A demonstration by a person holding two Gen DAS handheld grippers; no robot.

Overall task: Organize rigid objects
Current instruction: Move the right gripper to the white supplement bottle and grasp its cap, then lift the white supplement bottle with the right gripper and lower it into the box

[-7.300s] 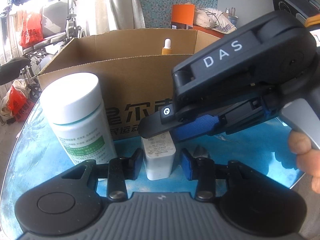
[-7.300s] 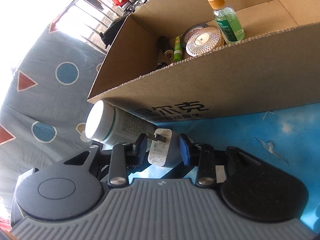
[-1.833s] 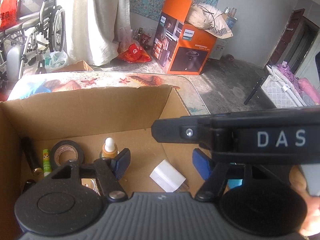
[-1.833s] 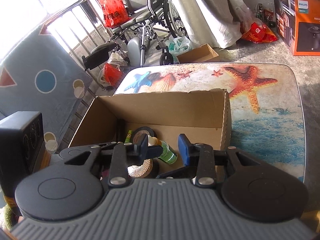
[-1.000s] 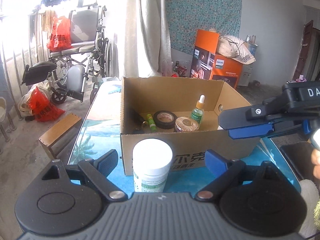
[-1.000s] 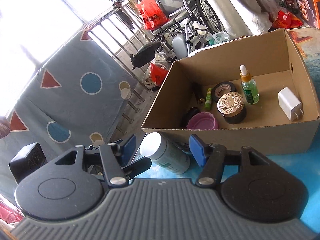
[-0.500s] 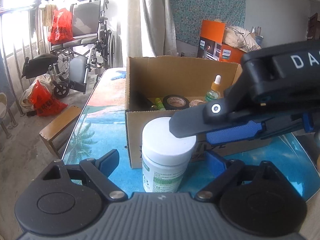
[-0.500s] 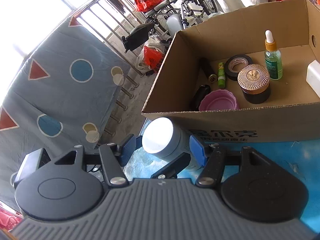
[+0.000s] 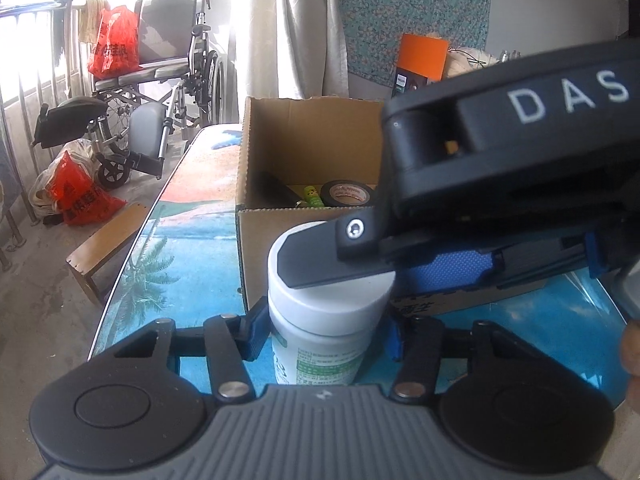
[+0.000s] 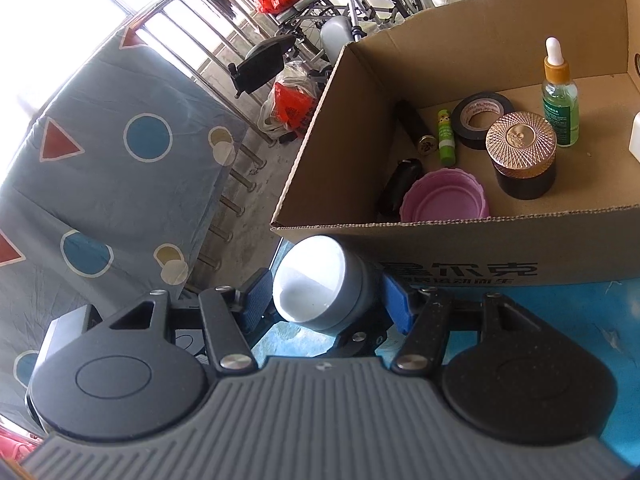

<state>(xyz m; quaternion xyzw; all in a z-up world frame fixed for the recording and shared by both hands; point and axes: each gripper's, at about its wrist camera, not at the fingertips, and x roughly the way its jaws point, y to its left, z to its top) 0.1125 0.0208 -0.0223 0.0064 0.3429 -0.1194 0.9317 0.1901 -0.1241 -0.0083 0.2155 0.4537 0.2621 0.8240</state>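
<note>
- Left gripper: black two-finger tongs with blue pads, sitting either side of the white-capped plastic bottle with a green-and-white label; the pads are lying right at the bottle's body below the cap, the left one seeming to touch, but whether they are clamping cannot be told.
- Right gripper: identical black tongs with blue pads, reaching in from the right and bracketing the same bottle's cap; the right pad is pressing the cap's side, the left pad is standing just clear of it, so a firm grip cannot be confirmed. In the left wrist view its upper finger is crossing over the cap's top.
- Bottle: standing upright on the blue ocean-print tabletop, just in front of the brown cardboard box, outside it.
- Box contents, all resting on the box floor:
  - pink scalloped plastic dish, near the front wall;
  - dark glass jar with a ribbed copper-coloured lid;
  - black roll of tape, lying flat;
  - green glass dropper bottle with a white bulb, upright;
  - slim green tube, lying flat;
  - black cylindrical tube, lying beside it;
  - white block, cut by the frame edge.
- Surroundings: grey wheelchair and red plastic bags standing beyond the table.
</note>
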